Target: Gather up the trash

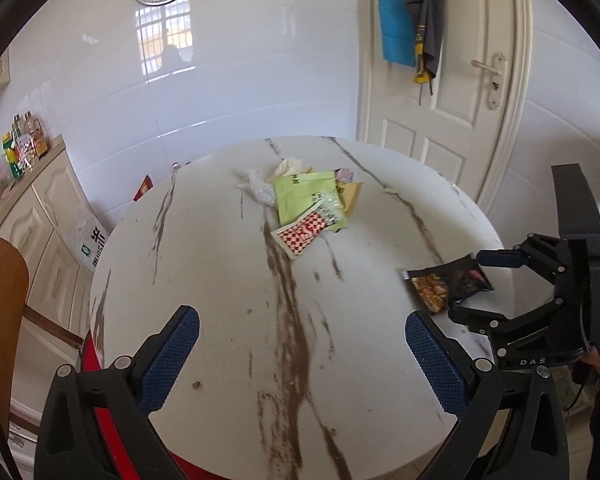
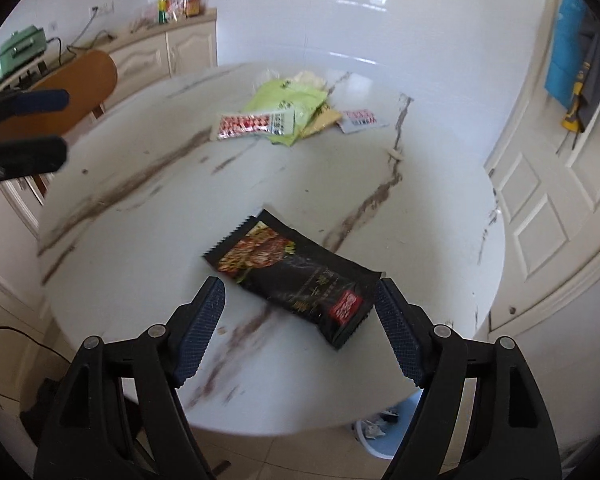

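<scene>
I am at the gathering step, with nothing picked up yet. My right gripper (image 2: 300, 330) hangs over the near edge of the round white marble-look worktop (image 2: 140, 216), its jaws spread and empty. Just ahead of them, in the lower middle of the right wrist view, lies a flat black foil snack packet with a food picture and a red label (image 2: 296, 276). Its red-label corner sits close to my right-hand pad, but I judge that neither pad touches it.

My left gripper (image 1: 302, 356) also has its jaws spread wide, with only bare worktop between them. In the left wrist view the black packet shows at the right edge of the frame.

The rest of the trash sits in one heap at the far side of the worktop, in the upper middle of both views: a red-and-white checked sachet (image 1: 306, 234), a lime-green paper pouch (image 1: 306, 196), a tan wrapper (image 1: 352, 196), a crumpled clear plastic scrap (image 1: 258, 188) and a small pink-printed packet (image 2: 360, 118). Under the worktop's near rim, at the bottom of the right wrist view, I can see a pale blue bin with scraps in it (image 2: 380, 436).

Next, I think my right jaws must come lower over the black packet, straddle its raised edge and close on it. The film is thin and lies flat, so it could slide instead of lifting.
</scene>
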A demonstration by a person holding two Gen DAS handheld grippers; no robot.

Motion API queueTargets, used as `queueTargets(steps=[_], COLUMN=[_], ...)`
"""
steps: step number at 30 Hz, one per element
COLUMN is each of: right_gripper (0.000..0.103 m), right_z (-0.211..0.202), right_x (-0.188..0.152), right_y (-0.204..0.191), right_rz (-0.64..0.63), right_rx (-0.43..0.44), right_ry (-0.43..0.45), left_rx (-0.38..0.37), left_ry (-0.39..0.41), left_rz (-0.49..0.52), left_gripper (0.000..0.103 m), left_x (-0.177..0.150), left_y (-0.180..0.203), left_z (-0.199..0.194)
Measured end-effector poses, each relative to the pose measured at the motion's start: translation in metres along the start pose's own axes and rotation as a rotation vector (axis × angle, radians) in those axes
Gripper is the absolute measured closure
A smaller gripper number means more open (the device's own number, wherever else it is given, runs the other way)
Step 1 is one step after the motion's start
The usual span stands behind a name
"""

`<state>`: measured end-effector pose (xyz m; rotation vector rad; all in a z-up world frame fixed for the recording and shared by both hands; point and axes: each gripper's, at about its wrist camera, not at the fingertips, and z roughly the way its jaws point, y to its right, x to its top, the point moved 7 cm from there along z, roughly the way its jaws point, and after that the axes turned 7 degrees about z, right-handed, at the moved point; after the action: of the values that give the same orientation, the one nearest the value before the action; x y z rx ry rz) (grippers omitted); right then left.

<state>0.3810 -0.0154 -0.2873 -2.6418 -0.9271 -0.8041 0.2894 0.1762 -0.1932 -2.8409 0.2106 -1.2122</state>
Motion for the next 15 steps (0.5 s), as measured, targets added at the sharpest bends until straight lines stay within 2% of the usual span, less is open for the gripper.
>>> queueTargets(steps=[5,7,8,10,12,15], right_gripper=[0.032,0.043,0.054,0.055,0.062,0.066], right_z=[0.013,0.017,0.019,0.022,0.023,0.024], right_x=[0.008,0.012,0.015,0.018,0.021,0.025], right_y=[0.005,0.009,0.010,0.013,0.016,0.022], right_rz=[0.012,0.045,0.064,0.075,0.076,0.103], right_rx=[0.012,0.032,0.046,0.044,0.039,0.050], right_ry=[0.001,0.002,0.003,0.003,0.009,0.029], left_rx=[-0.001,0.001,0.003,0.002,0.001,-0.006], left_ry=[-0.023,-0.035,-0.044,-0.055,-0.071,-0.092], left_rz=[-0.017,-0.024,-0.028,-0.035,-0.039,-0.037], left_gripper=[0.001,0.001,0.001,0.001,0.001,0.001], left_x=[0.004,0.007,0.009,0.014,0.018,0.028], left_y=[-0.017,-0.022,-0.024,-0.028,-0.030,-0.033], left_z=[0.017,0.030,0.034,0.044,0.054,0.076])
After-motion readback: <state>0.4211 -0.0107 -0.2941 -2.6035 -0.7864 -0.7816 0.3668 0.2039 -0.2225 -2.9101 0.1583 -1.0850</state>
